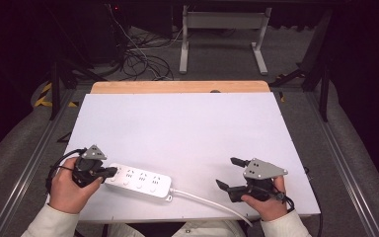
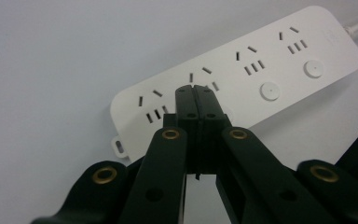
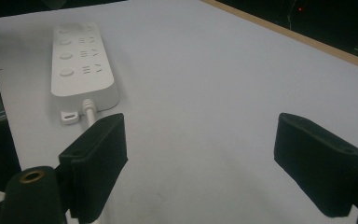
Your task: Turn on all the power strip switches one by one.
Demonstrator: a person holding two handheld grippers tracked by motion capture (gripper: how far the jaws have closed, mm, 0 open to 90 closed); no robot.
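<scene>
Closest to me, my left tongs (image 2: 196, 89), pressed together and empty, press down on the white power strip (image 1: 139, 181) at 7 o'clock on the table (image 1: 187, 123), apparently working 1 of its 4 buttons, while my right tongs (image 1: 227, 173) wait spread apart at 5 o'clock.

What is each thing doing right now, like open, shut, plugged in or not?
Left gripper: jaws shut together, tips over the power strip, holding nothing.
Right gripper: jaws wide open, holding nothing, over the table.
Power strip: lying flat, sockets facing up, nothing plugged in.
White cable: attached to the strip's end, running off the table's near edge.
</scene>
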